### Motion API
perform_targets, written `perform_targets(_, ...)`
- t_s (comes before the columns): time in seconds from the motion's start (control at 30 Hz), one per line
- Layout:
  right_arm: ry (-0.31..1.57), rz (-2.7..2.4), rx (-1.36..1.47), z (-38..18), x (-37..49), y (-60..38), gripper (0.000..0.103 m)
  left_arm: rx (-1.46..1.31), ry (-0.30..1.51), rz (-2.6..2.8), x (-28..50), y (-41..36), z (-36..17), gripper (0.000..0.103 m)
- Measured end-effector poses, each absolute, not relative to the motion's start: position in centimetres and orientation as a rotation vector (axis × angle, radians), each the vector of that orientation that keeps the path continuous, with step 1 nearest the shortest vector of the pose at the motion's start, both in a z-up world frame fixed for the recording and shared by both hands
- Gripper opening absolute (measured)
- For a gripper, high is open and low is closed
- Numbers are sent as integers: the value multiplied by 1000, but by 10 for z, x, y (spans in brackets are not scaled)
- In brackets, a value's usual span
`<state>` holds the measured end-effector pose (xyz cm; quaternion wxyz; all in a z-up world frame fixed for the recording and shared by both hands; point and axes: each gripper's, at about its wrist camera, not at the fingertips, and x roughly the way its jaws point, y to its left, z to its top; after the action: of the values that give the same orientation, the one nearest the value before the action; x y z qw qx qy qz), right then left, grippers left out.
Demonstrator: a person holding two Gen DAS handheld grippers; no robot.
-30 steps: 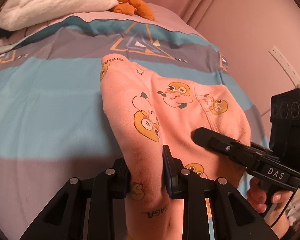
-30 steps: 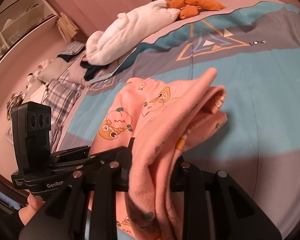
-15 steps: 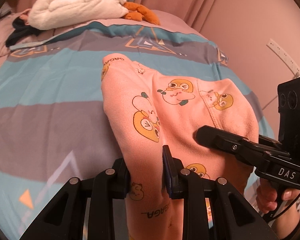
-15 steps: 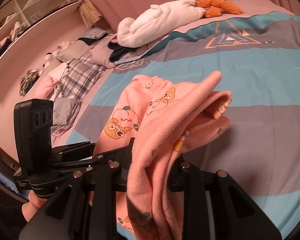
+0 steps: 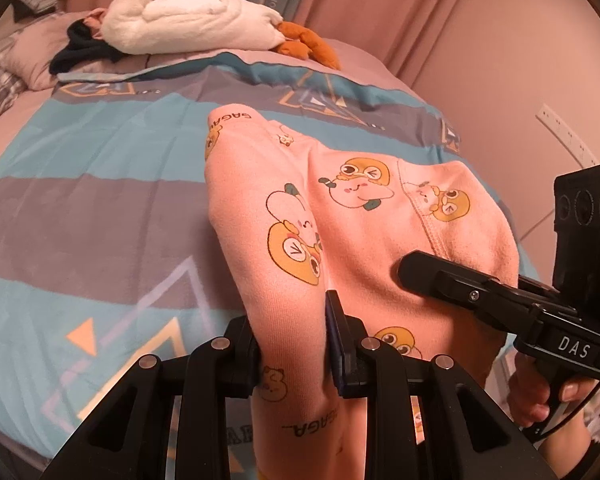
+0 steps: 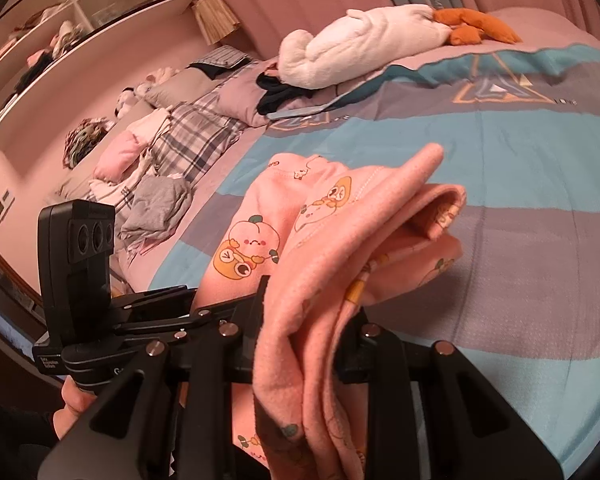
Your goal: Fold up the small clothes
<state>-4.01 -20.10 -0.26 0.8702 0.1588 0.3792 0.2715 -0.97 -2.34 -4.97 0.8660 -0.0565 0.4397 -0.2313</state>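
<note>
Gripping the pink cartoon-print fleece garment (image 5: 364, 220) above the striped blue-grey bedspread (image 5: 100, 184), L gripper (image 5: 292, 344) & R gripper (image 6: 308, 320) both clench bunched cloth (white plush toy (image 5: 188, 24) beyond).

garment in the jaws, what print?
Pink garment with orange-and-pink cartoon fruit characters; clearest in the left wrist view.

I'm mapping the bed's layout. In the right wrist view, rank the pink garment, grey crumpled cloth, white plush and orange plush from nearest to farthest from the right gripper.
1. Pink garment, clamped in the jaws of the right gripper.
2. Grey crumpled cloth, left, mid-bed.
3. White plush, far end, centre.
4. Orange plush, far end, right of the white one.
</note>
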Motion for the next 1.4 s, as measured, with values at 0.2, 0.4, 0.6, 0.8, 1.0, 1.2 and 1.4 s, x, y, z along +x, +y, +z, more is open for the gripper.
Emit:
perform_targets(0.2, 772, 595, 274, 8, -37, -190, 26, -131, 890, -461, -15, -11, -43, 26)
perform_targets(0.4, 746, 619, 251, 19, -35, -182, 26, -144, 854, -446, -15, -3, -33, 26)
perform_targets(0.6, 720, 630, 233, 29, -34, -178, 26, -147, 824, -443, -14, 1, -24, 26)
perform_targets(0.8, 708, 637, 226, 33, -32, -174, 26, -136, 804, -430, -14, 2, -23, 26)
perform_targets(1.0, 702, 640, 219, 36, -28, -170, 26, -131, 793, -423, -14, 3, -22, 26)
perform_targets(1.2, 687, 638, 219, 39, -26, -168, 26, -131, 779, -421, -11, 5, -19, 26)
perform_targets(1.4, 684, 633, 209, 41, -21, -165, 26, -131, 774, -419, -8, 5, -19, 26)
